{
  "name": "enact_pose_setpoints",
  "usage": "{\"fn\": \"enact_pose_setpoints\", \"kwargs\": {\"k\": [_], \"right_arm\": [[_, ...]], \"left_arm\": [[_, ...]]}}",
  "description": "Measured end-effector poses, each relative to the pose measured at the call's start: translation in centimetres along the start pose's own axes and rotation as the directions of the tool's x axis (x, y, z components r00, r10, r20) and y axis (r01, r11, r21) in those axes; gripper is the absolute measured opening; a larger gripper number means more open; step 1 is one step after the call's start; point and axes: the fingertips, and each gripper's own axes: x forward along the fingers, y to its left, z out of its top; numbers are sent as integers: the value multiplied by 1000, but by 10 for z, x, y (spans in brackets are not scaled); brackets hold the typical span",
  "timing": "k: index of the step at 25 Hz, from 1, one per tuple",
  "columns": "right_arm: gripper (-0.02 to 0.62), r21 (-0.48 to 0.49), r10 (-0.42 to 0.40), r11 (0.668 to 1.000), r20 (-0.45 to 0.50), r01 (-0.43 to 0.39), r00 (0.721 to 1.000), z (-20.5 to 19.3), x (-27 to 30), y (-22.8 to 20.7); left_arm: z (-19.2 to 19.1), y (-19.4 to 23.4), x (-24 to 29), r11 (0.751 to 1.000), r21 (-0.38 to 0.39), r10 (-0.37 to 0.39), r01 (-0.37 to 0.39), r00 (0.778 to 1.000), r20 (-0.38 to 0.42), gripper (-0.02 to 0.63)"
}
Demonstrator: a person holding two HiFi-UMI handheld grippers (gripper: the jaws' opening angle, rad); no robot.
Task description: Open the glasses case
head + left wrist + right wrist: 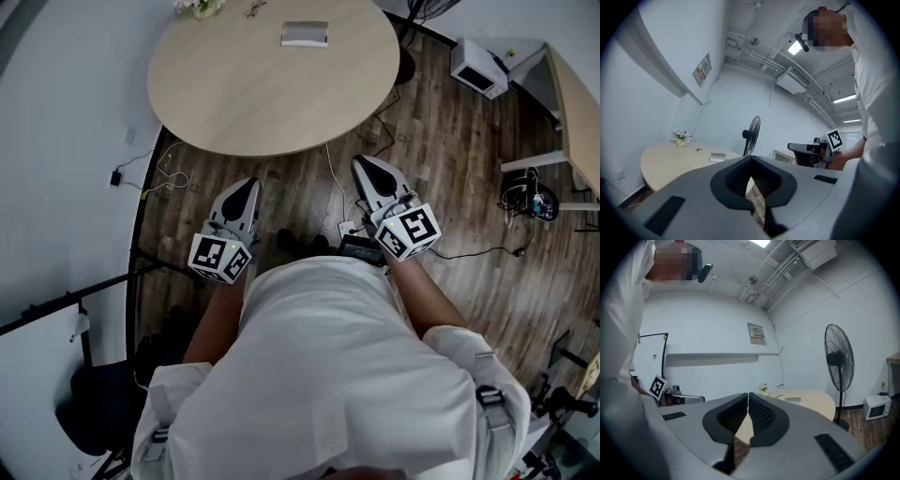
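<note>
Glasses case [305, 34], head view: lies at 12 o'clock on the round table [244, 94], near the far edge. The left gripper [246, 186] and right gripper [364, 165] hang past the table's 6 o'clock edge, over the floor, well apart from the case.

Left gripper view: jaw tips meet, nothing between. Case [718, 157] is small, at 10 o'clock from the tips.

Right gripper view: tips together, empty. Case [793, 400] sits at 3 o'clock.

Judgement: approach step. Close in on the table and spread both jaws before arrival. Pin the base with one, lift the lid edge with the other. Hinge side unreadable from here, so check it first.
</note>
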Motion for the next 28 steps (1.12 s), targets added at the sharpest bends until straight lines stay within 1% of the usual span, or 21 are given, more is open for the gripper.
{"fn": "enact_pose_setpoints", "kwargs": {"k": [3, 6, 10, 16, 28], "right_arm": [[26, -2, 0, 1000, 1, 0, 1000, -1, -10, -10], [26, 1, -8, 1000, -1, 8, 1000, -4, -20, -20], [26, 8, -4, 1000, 3, 4, 1000, -4, -32, -28], [25, -2, 19, 1000, 8, -19, 1000, -4, -29, -36], [25, 8, 13, 1000, 24, -13, 1000, 1, -24, -57]], "left_arm": [[1, -7, 7, 1000, 9, 24, -24, 1000, 0, 12], [0, -15, 12, 999, -5, 37, -37, 999, 3, 12], [-4, -29, 19, 1000, -7, 11, -11, 1000, -9, 12], [-1, -43, 27, 1000, 2, -24, 24, 1000, -17, 12], [8, -43, 46, 999, 6, -41, 41, 999, -8, 12]]}}
